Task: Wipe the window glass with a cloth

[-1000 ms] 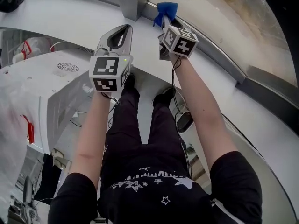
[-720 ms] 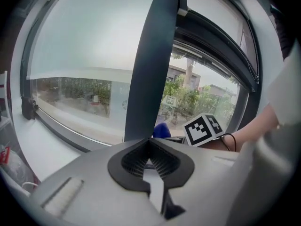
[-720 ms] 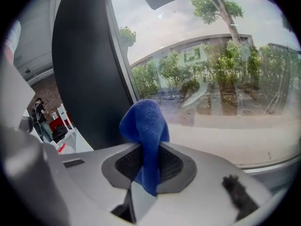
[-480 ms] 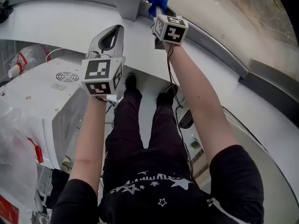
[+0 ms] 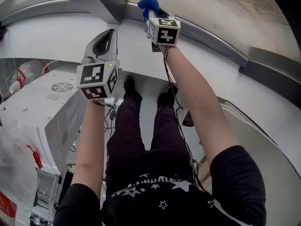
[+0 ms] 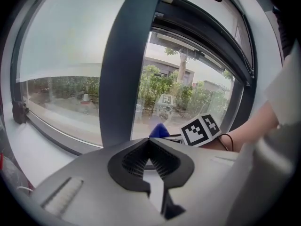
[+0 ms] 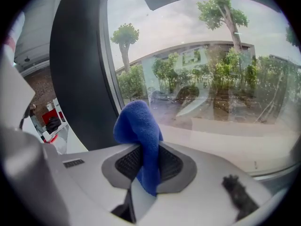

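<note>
My right gripper (image 5: 151, 14) is shut on a blue cloth (image 5: 149, 4), held up close to the window glass (image 5: 202, 4) beside the dark grey mullion (image 5: 101, 1). In the right gripper view the blue cloth (image 7: 139, 135) bulges out between the jaws of the right gripper (image 7: 146, 166), with the glass (image 7: 211, 79) just ahead. The left gripper (image 5: 104, 39) hovers over the white sill, lower and to the left, its jaws shut on nothing. From the left gripper view, the left gripper (image 6: 149, 157) faces the mullion (image 6: 124, 65), and the cloth (image 6: 159, 131) shows beyond.
A wide white sill (image 5: 61, 36) runs under the window frame (image 5: 211, 39). A white appliance with a vent (image 5: 47, 98) stands to the left below. The person's legs and shoes (image 5: 129, 86) are on the floor between; cables hang from the right gripper.
Both grippers have risen toward the window; the right one has carried the cloth up from the frame's lower rail to the glass.
</note>
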Action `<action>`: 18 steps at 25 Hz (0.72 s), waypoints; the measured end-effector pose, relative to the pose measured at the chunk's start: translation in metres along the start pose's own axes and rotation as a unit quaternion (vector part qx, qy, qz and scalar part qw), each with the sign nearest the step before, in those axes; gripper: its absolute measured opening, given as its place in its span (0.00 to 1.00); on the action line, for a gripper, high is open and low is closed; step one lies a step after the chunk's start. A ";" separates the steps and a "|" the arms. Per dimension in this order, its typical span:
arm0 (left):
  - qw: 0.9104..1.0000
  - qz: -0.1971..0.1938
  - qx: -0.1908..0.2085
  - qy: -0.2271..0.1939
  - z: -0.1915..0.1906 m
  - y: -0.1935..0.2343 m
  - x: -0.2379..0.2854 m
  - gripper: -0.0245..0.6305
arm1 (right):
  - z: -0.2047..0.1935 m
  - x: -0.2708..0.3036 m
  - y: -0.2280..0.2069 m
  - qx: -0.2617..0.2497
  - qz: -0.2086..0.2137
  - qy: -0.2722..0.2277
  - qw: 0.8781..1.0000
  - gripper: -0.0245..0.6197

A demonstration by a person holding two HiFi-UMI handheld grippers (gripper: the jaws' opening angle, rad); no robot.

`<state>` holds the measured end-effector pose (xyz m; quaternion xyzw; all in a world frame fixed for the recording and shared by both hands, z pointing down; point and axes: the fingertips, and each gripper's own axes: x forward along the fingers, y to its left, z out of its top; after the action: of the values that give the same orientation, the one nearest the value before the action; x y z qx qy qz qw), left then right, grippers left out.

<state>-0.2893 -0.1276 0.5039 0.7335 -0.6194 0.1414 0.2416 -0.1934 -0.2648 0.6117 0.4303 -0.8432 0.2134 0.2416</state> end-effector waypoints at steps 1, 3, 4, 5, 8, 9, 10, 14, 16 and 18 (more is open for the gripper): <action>1.000 -0.004 0.002 0.002 0.000 -0.008 0.003 0.05 | -0.003 -0.006 -0.010 0.001 -0.004 0.000 1.000 0.15; 1.000 -0.014 0.008 0.008 -0.002 -0.028 0.011 0.05 | -0.011 -0.021 -0.033 0.006 -0.014 0.001 1.000 0.15; 1.000 -0.020 0.013 0.012 -0.003 -0.039 0.015 0.05 | -0.016 -0.029 -0.046 0.010 -0.021 0.002 1.000 0.15; 0.999 -0.028 0.018 0.015 -0.004 -0.051 0.019 0.05 | -0.022 -0.038 -0.061 0.015 -0.029 0.003 0.999 0.15; 0.998 -0.049 0.027 0.020 -0.006 -0.091 0.035 0.05 | -0.037 -0.065 -0.108 0.024 -0.054 0.004 0.998 0.15; 0.998 -0.055 0.030 0.021 -0.006 -0.105 0.040 0.05 | -0.043 -0.074 -0.125 0.027 -0.063 0.005 0.998 0.15; 0.997 -0.063 0.033 0.022 -0.007 -0.119 0.045 0.05 | -0.049 -0.083 -0.141 0.030 -0.072 0.006 0.997 0.15; 0.993 -0.098 0.051 0.027 -0.011 -0.175 0.066 0.05 | -0.072 -0.124 -0.207 0.049 -0.114 0.005 0.992 0.15; 0.992 -0.113 0.057 0.032 -0.015 -0.202 0.075 0.05 | -0.084 -0.146 -0.238 0.060 -0.134 0.003 0.989 0.15; 0.990 -0.125 0.063 0.037 -0.021 -0.228 0.084 0.05 | -0.095 -0.165 -0.268 0.073 -0.151 0.001 0.986 0.15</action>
<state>-0.0481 -0.1601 0.5230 0.8131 -0.5035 0.1755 0.2336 0.1351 -0.2522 0.6303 0.5691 -0.7501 0.2364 0.2400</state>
